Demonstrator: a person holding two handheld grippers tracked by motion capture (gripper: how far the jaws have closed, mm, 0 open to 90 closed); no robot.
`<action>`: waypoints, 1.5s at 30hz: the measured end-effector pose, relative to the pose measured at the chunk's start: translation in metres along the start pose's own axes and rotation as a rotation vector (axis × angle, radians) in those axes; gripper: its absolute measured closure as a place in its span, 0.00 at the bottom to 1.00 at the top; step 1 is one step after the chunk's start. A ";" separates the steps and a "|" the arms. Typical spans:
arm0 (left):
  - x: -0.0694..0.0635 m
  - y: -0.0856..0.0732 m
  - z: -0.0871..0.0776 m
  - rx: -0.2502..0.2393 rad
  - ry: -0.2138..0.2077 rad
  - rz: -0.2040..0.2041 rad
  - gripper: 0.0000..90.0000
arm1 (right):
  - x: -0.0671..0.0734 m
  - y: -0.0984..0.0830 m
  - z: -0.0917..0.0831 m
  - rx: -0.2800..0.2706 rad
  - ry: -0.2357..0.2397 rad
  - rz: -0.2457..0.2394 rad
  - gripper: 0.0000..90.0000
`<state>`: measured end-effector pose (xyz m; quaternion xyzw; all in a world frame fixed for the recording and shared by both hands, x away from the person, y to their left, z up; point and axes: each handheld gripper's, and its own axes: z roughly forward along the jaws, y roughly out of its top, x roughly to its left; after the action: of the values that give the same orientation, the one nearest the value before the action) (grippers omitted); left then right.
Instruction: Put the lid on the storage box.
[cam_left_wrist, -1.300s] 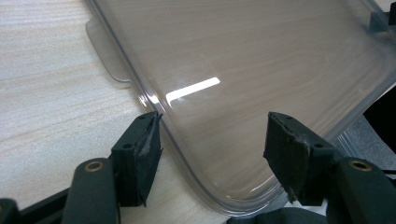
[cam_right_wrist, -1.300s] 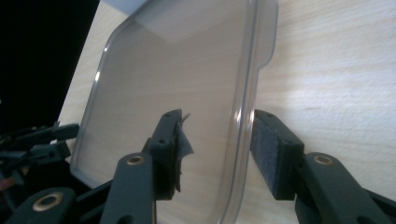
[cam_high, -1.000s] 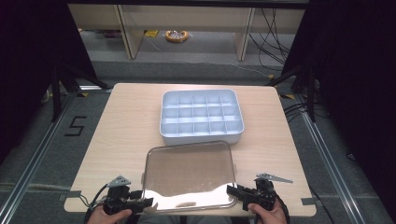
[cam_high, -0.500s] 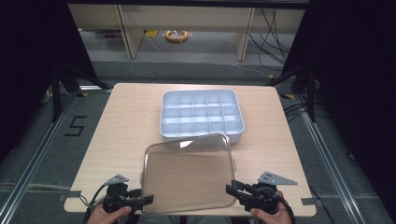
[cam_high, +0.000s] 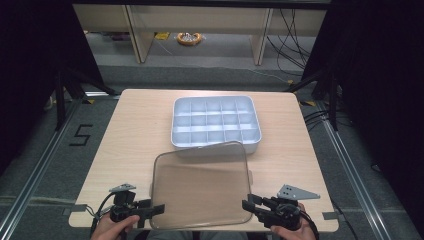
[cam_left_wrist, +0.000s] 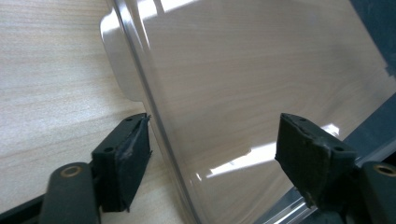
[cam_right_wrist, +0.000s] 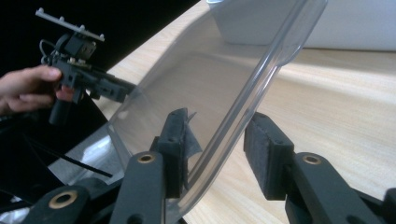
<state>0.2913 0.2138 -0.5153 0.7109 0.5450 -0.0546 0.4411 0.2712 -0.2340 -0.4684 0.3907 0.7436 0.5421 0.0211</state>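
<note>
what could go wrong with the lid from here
1. The clear lid juts past the table edge and the left gripper stands open around its rim, so it may slip.
2. The right gripper straddles the rim with a visible gap, perhaps no firm hold.
3. The raised far edge could knock the compartment tray.

The clear lid (cam_high: 201, 187) spans the near half of the tabletop (cam_high: 135, 130), blocking the way between the left gripper (cam_high: 150, 211) and the right gripper (cam_high: 248, 206). Beyond it the compartment tray (cam_high: 216, 122) bars the middle (its near wall touches the lid's far edge). Bare wood lies open on both sides.
</note>
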 end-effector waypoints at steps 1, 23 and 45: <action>0.000 0.000 0.000 0.005 -0.003 0.009 0.34 | 0.003 0.000 -0.001 0.017 0.001 0.017 0.70; -0.011 0.004 -0.011 -0.031 0.084 0.118 0.67 | -0.010 -0.008 0.012 0.161 -0.215 0.134 0.73; -0.037 0.049 -0.018 -0.148 0.099 0.203 0.75 | -0.010 0.032 0.003 0.070 -0.338 0.055 0.76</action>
<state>0.3093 0.1987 -0.4557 0.7297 0.4941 0.0656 0.4681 0.2976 -0.2343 -0.4475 0.4972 0.7368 0.4429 0.1173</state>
